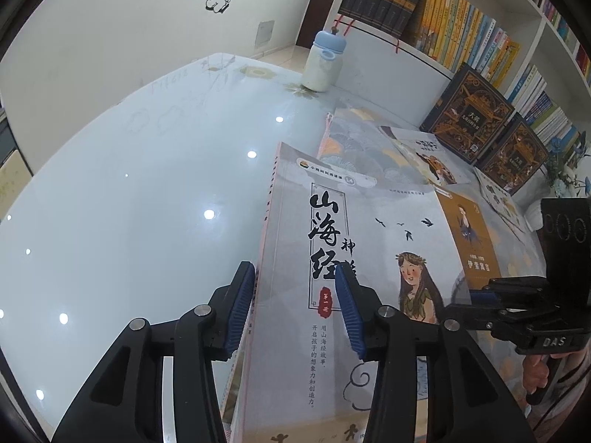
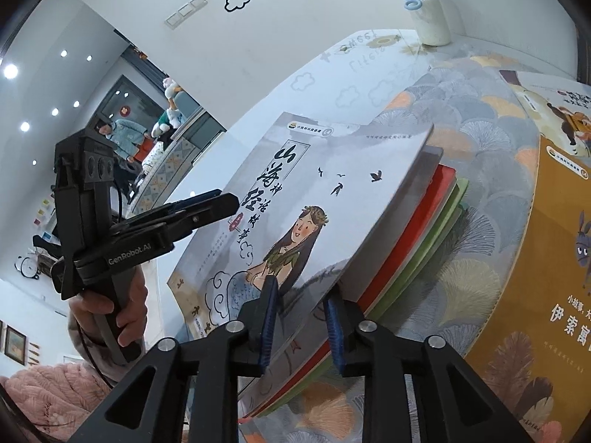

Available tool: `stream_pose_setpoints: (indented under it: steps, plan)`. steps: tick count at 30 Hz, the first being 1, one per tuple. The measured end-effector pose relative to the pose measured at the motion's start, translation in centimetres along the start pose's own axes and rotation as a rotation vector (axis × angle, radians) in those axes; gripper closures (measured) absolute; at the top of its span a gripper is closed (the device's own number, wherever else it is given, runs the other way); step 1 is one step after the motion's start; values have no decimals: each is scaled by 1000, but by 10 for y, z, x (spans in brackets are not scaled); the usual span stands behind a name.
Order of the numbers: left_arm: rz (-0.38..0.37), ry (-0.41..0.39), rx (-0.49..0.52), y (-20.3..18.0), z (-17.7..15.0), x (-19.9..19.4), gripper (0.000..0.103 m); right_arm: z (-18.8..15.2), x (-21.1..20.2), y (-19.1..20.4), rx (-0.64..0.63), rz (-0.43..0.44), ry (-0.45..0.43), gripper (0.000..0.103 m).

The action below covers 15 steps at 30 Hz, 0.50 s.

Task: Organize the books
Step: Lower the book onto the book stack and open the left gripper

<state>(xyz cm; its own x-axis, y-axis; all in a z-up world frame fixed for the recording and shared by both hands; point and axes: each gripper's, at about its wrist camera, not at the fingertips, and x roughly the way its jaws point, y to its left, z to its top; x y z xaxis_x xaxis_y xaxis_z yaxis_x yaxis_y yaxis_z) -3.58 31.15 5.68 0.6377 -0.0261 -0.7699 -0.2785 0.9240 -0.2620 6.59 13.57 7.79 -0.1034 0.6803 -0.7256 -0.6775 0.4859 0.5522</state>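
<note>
- View from left wrist: the left gripper stands at the near left edge of a grey picture book. One blue pad is beside the spine and the other is over the cover.
- The claw is narrow, with the book's edge between the pads; they do not seem to press on it.
- The grey book lies flat on a fan-patterned mat at the right part of the glossy white table.
- An orange book lies just beside it on the right. Two dark ornate books lean against the bookshelf behind.
- A bottle with a blue cap stands at the far edge of the table.
- The right gripper reaches the grey book from the right side, with the right hand below it.
- View from right wrist: the grey picture book is the top of a stack of thin books with red and green edges, which rests on the mat.
- The right gripper is at the near corner of the stack, one pad above the cover and one below. The claw is narrow and looks loose on the stack.
- The left gripper, held by the left hand, touches the stack's left edge.
- The orange book lies at the right, and the bottle stands far behind on the table.
</note>
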Motion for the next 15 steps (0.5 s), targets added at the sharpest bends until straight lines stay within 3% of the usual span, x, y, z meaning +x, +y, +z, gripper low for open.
stream_pose_setpoints:
  steps: [3,6,8,11,15]
  plan:
    - [5,18,-15,2,0,6,57,1,1,4,-16,-2,2,67]
    - [6,31,-26,3,-1,6,56,0,-2,6,-6,-4,-6,46]
    - [12,17,-25,2,-1,0,51,-1,-5,8,0,-18,-17,25]
    - [31,-21,-17,0,2,-11,35,-1,-12,11,-13,-37,-39,25]
    - [35,-52,-12,-8,4,-26,35,-3,-18,8,-7,-46,-49,25]
